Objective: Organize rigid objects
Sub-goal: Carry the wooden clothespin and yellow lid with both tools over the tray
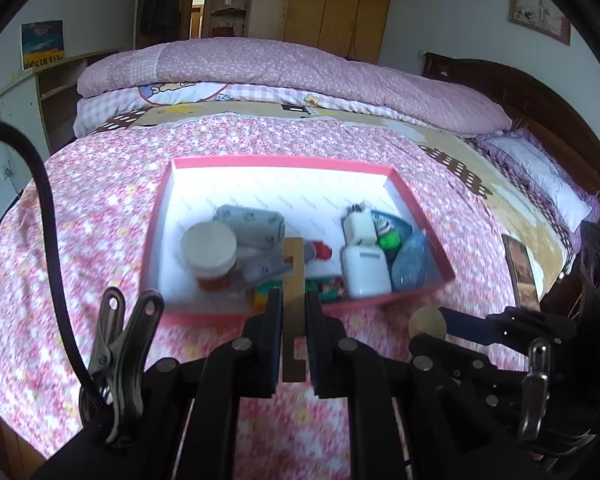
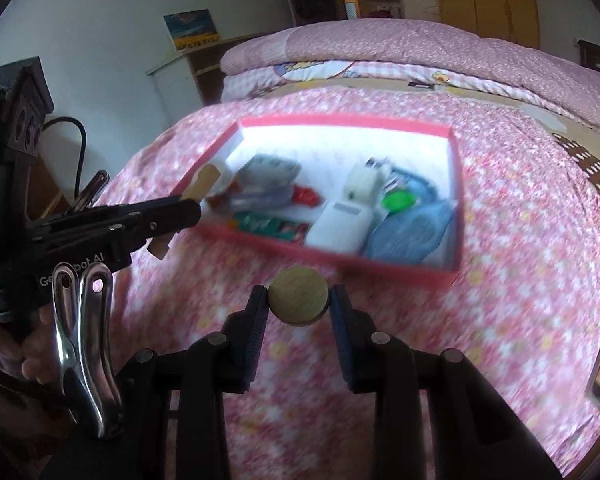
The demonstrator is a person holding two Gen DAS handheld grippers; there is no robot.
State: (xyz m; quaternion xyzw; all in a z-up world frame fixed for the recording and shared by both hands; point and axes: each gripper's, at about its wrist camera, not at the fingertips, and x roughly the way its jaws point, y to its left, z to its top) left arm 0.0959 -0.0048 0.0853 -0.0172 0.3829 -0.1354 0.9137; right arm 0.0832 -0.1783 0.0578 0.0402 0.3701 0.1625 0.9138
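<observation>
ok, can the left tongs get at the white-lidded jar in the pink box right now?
Probably not: the left tongs are already shut on a wooden block. The jar stands uncovered near the box front wall.

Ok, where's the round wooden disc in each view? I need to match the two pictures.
Left wrist: the disc is at lower right, held by the right gripper, just in front of the pink box.
Right wrist: the disc is at lower centre, between the gripper's fingers.
Shared landmark: the pink box on the bed.
</observation>
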